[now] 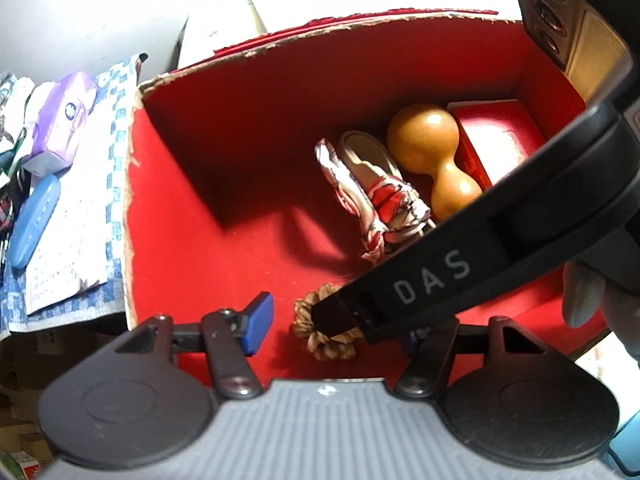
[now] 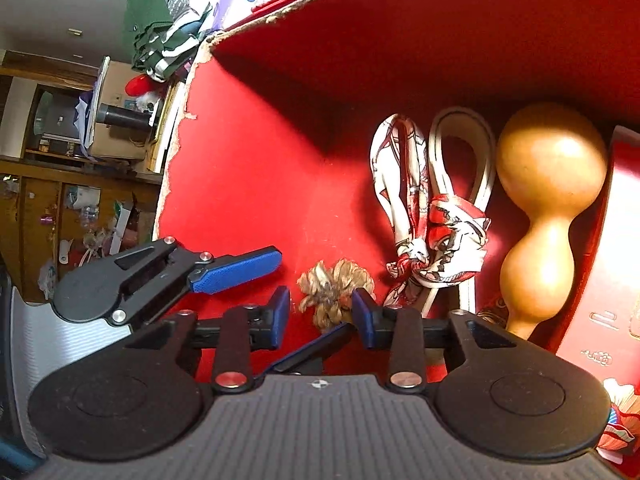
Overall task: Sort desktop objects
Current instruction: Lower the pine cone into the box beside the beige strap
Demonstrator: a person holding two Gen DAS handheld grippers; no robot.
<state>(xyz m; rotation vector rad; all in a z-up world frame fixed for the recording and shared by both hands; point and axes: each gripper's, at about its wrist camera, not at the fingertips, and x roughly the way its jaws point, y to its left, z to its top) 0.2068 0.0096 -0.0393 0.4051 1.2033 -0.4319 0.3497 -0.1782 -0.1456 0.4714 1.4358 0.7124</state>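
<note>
A red-lined cardboard box (image 1: 240,184) holds a brown pine cone (image 1: 320,350), a knotted red-and-white scarf (image 1: 376,196), a tan wooden gourd (image 1: 428,152) and a small red carton (image 1: 500,140). My left gripper (image 1: 338,332) is open low inside the box; its left blue finger (image 1: 260,324) shows and the right one is hidden behind the other tool. My right gripper (image 1: 336,320), a black body marked DAS, reaches down onto the pine cone. In the right wrist view it (image 2: 322,316) is open, with the pine cone (image 2: 336,288) just ahead between its blue fingers (image 2: 280,316).
Left of the box, a purple tissue pack (image 1: 60,120) and a blue case (image 1: 34,220) lie on papers over a checked cloth (image 1: 112,184). A gloved fingertip (image 1: 580,296) shows at the right. The left tool's finger (image 2: 240,270) sits beside my right gripper. Folded clothes (image 2: 168,20) are behind the box.
</note>
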